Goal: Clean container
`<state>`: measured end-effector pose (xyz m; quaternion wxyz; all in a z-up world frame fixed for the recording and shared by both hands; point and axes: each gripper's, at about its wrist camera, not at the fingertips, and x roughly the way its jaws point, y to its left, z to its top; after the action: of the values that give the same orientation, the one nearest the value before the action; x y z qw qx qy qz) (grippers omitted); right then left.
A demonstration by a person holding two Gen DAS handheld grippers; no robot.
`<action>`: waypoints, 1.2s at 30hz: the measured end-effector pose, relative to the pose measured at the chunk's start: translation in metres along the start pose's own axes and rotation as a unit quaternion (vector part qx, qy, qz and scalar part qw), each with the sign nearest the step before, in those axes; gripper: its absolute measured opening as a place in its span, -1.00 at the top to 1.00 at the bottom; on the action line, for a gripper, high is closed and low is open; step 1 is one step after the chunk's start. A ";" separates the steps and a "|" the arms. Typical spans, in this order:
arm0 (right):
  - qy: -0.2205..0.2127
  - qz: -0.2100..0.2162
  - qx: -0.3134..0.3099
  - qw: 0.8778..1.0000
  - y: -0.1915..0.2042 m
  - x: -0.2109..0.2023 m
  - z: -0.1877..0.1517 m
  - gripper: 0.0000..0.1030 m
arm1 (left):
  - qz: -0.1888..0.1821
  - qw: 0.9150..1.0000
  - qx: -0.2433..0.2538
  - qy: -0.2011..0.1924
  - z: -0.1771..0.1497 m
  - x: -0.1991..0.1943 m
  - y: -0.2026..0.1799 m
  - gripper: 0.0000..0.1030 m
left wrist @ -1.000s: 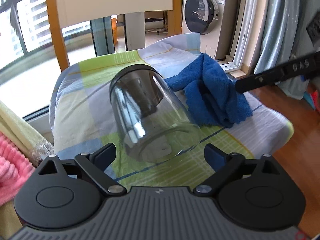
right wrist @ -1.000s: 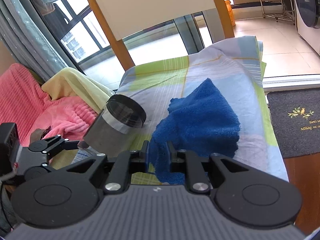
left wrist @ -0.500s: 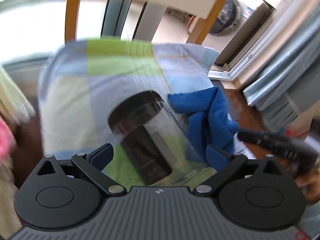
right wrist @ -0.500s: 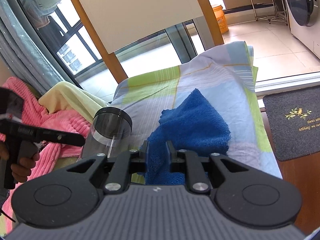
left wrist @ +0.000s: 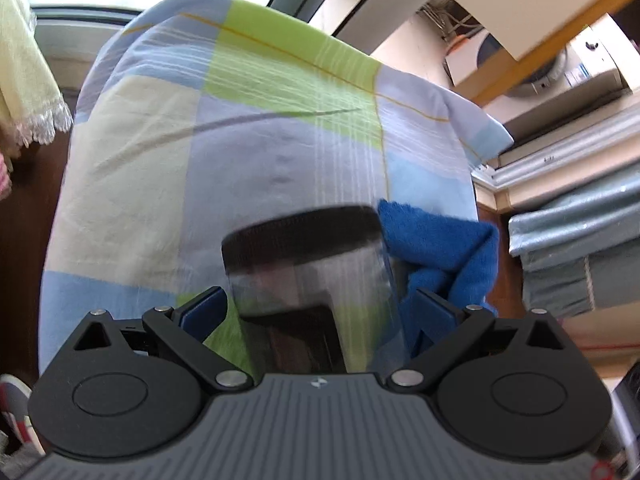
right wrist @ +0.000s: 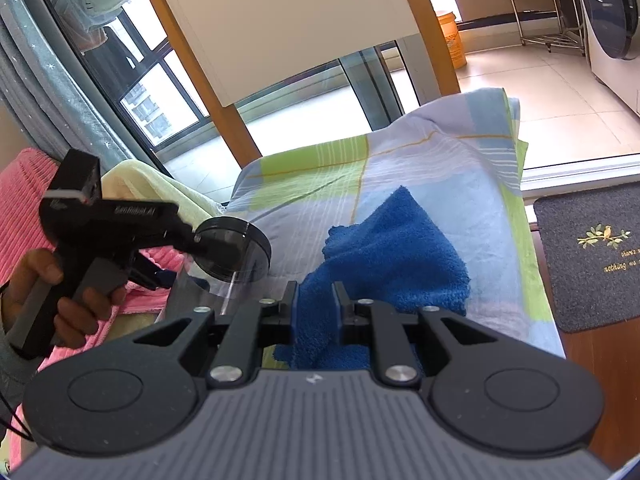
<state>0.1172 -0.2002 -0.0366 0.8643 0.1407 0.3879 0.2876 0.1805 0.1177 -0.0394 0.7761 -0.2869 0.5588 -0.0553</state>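
Note:
A clear container (left wrist: 308, 276) with a black lid (right wrist: 232, 248) sits between the fingers of my left gripper (left wrist: 318, 304), which is shut on its body. In the right wrist view the container is tilted and held off the checked tablecloth (right wrist: 420, 160), with a hand (right wrist: 40, 280) on the left gripper's handle. A blue towel (right wrist: 400, 256) lies heaped on the cloth just right of the container. Its near edge runs up between the narrow jaws of my right gripper (right wrist: 317, 300), which is shut on it. In the left wrist view the towel (left wrist: 440, 240) shows beside the container.
A pink blanket (right wrist: 24, 200) and a pale yellow towel (right wrist: 152, 184) lie left of the table. A wood-framed white panel (right wrist: 300, 20) stands behind it. A washing machine (right wrist: 612, 20) and a grey doormat (right wrist: 592, 252) are to the right on the floor.
My left gripper has raised and tipped the container, and its view now looks down on the tablecloth. The right gripper stays shut on the towel and has shifted only slightly.

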 end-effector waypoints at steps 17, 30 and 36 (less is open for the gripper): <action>-0.009 -0.008 0.014 1.000 -0.007 0.001 -0.004 0.70 | 0.057 0.948 0.224 -0.221 -0.028 -0.033 -0.065 -0.70; -0.008 -0.016 0.016 1.000 -0.006 0.000 -0.008 0.70 | 0.126 0.909 0.328 -0.223 -0.040 -0.027 -0.070 -0.67; -0.004 -0.018 0.009 1.000 -0.003 0.002 -0.010 0.70 | 0.105 0.920 0.301 -0.226 -0.041 -0.031 -0.048 -0.67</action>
<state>0.1122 -0.2006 -0.0457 0.8697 0.1421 0.3893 0.2680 0.1435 0.0744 0.0023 0.9328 0.0159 0.3526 -0.0727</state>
